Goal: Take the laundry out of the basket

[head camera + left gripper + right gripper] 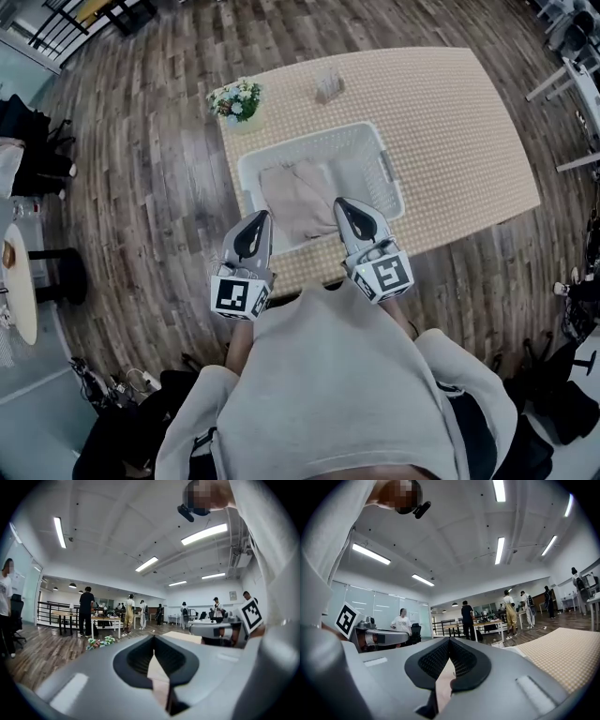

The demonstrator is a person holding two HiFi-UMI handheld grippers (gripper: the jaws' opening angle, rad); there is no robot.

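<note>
Beige, crumpled laundry cloth (pixel 295 197) lies in the white slatted plastic basket (pixel 314 134) on the tan dotted tabletop (pixel 450 141). Its long axis runs from the basket's far side toward the person. The left hand-held gripper (pixel 253 223) and the right hand-held gripper (pixel 345 208) each pinch its near edge, jaws closed on a fold of the fabric.
</note>
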